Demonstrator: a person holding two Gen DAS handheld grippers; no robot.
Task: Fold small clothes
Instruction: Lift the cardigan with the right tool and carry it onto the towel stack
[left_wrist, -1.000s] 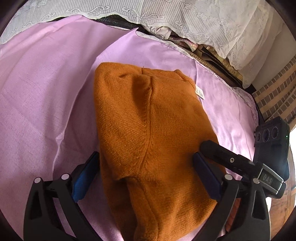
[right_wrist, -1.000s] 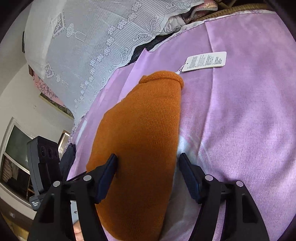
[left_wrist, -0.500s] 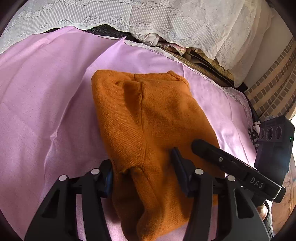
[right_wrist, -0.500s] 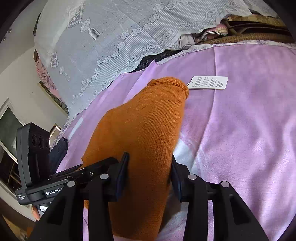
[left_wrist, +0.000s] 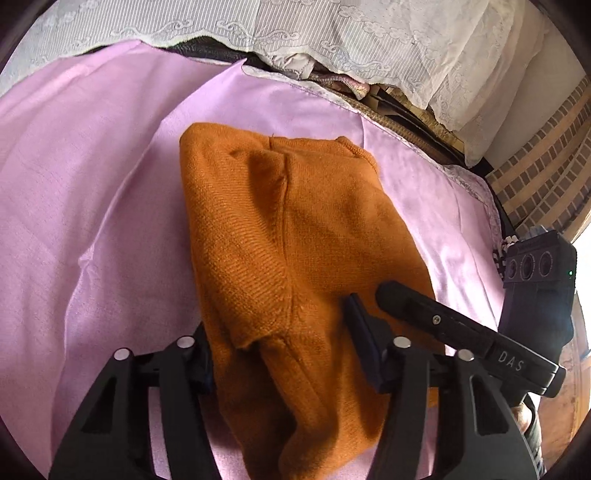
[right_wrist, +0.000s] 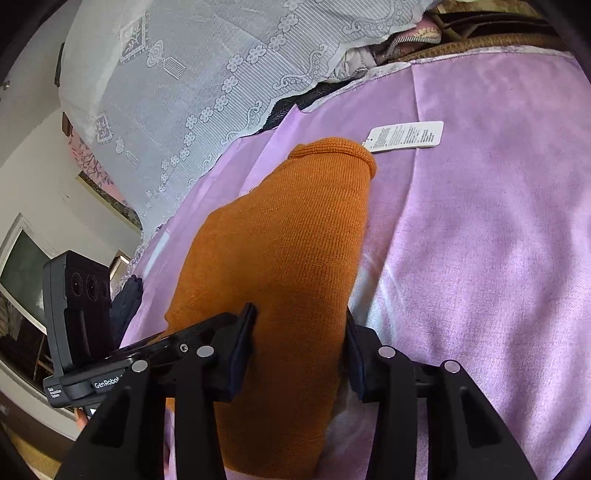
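— Two grippers hold one garment. The left gripper (left_wrist: 284, 354) has its jaws closing on the near end of the orange sweater (left_wrist: 295, 236); the knit is bunched between the blue pads (left_wrist: 364, 347) and they press into it from both sides.

— And the right gripper (right_wrist: 299, 354)?

— Its jaws are clamped on the same sweater (right_wrist: 288, 251), also at the near edge. The fabric fills the whole gap between the two pads, and it bulges a little above them.

— Where does the sweater lie?

— It lies on a pink sheet (left_wrist: 92, 206) that covers a bed. It is folded into a long, narrow shape that runs away from both cameras. In the left wrist view a seam goes down its middle, and one layer ends in a loose edge just above the jaws.

— What else is near it?

— A white paper tag (right_wrist: 406, 136) lies flat on the sheet (right_wrist: 498, 240) in the right wrist view, just beside the ribbed far end of the sweater; it seems to hang from it by a thin thread. Behind the bed, a white lace cloth (right_wrist: 207, 74) hangs over some piled things. In the left wrist view the right gripper (left_wrist: 465, 332) comes in from the right side, resting on the sweater, and a brick wall (left_wrist: 543, 177) stands behind it.
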